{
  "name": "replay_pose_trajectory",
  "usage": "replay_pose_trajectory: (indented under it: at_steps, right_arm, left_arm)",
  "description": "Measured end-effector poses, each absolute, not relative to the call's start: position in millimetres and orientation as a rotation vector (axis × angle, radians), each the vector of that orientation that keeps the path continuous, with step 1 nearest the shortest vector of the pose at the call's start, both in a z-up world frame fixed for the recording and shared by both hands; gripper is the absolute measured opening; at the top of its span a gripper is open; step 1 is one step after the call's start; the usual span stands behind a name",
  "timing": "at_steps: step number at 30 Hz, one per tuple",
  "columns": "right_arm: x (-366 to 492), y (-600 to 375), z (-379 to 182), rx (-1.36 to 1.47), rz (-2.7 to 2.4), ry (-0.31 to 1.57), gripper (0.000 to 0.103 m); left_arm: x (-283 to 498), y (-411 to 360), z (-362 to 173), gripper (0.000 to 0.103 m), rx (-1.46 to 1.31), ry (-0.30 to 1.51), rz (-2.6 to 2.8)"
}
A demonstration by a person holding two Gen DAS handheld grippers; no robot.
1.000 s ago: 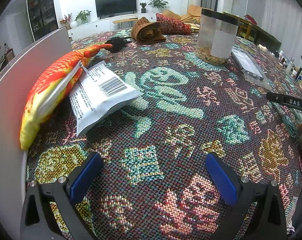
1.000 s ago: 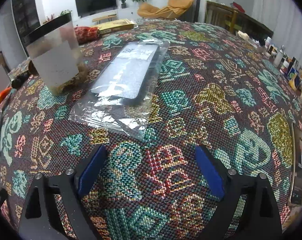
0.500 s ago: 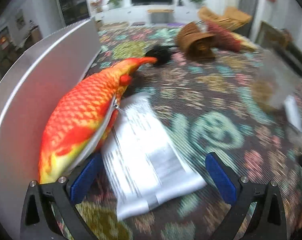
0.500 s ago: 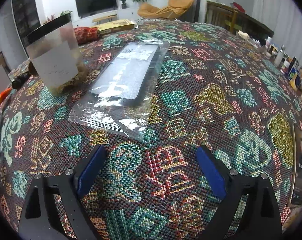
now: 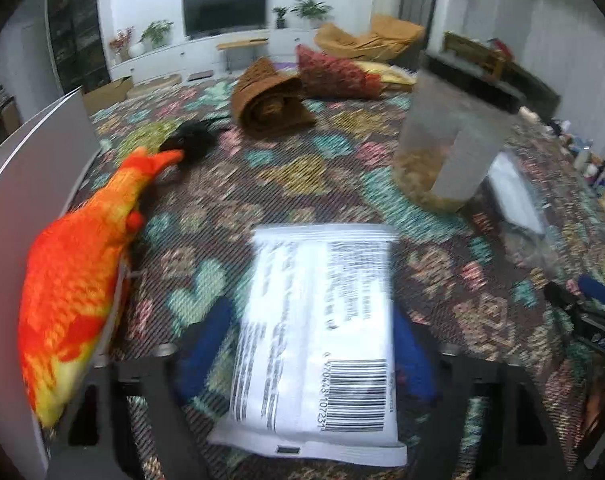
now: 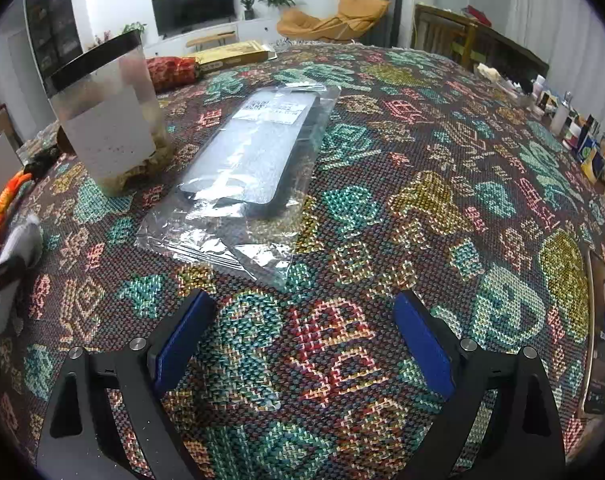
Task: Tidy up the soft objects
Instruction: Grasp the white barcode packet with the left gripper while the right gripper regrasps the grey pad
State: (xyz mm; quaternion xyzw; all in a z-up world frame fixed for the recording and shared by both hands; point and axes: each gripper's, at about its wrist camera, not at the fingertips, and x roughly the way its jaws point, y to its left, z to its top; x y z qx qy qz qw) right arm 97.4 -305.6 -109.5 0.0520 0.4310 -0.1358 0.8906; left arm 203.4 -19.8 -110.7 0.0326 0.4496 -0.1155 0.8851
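Observation:
A white soft packet (image 5: pixel 318 320) with a barcode lies on the patterned cloth between the blue pads of my left gripper (image 5: pixel 308 354), which is open around it, pads beside its edges. An orange plush fish (image 5: pixel 78 268) leans on a grey panel (image 5: pixel 18 184) at the left. A black soft item (image 5: pixel 192 140), a rolled brown knit (image 5: pixel 268 100) and a red cushion (image 5: pixel 334 74) lie further back. My right gripper (image 6: pixel 302 344) is open and empty above the cloth, short of a clear plastic bag with a dark flat item (image 6: pixel 250 164).
A clear jar with a black lid (image 5: pixel 450 140) stands at the right of the left wrist view and shows in the right wrist view (image 6: pixel 106 120). Small bottles and cards (image 6: pixel 582 140) line the table's right edge. A yellow flat box (image 6: pixel 234 54) lies at the back.
My left gripper swung left then moved over the white packet, which now lies between its pads. The right gripper stayed nearly still.

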Motion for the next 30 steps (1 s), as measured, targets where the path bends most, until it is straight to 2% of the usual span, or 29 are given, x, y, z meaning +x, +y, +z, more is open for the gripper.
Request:
replay_pose_trajectory:
  at_steps: [3, 7, 17, 20, 24, 30]
  right_arm:
    - [97, -306, -110, 0.108, -0.282, 0.895, 0.095]
    - [97, -306, -109, 0.108, -0.282, 0.894, 0.095]
    - [96, -306, -109, 0.112, -0.279, 0.892, 0.095]
    - [95, -322, -101, 0.229, -0.217, 0.858, 0.093]
    - [138, -350, -69, 0.346, -0.241, 0.839, 0.093]
    - [224, -337, -82, 0.348, -0.169, 1.005, 0.093]
  left_arm:
    - [208, -22, -123, 0.088, 0.118, 0.975, -0.232]
    - [205, -16, -127, 0.098, 0.092, 0.956, -0.211]
    - [205, -16, -129, 0.102, 0.085, 0.953, -0.195]
    - [206, -15, -129, 0.102, 0.085, 0.953, -0.194]
    - [204, -15, -128, 0.102, 0.085, 0.952, -0.192]
    - [206, -16, -126, 0.102, 0.110, 1.000, -0.202]
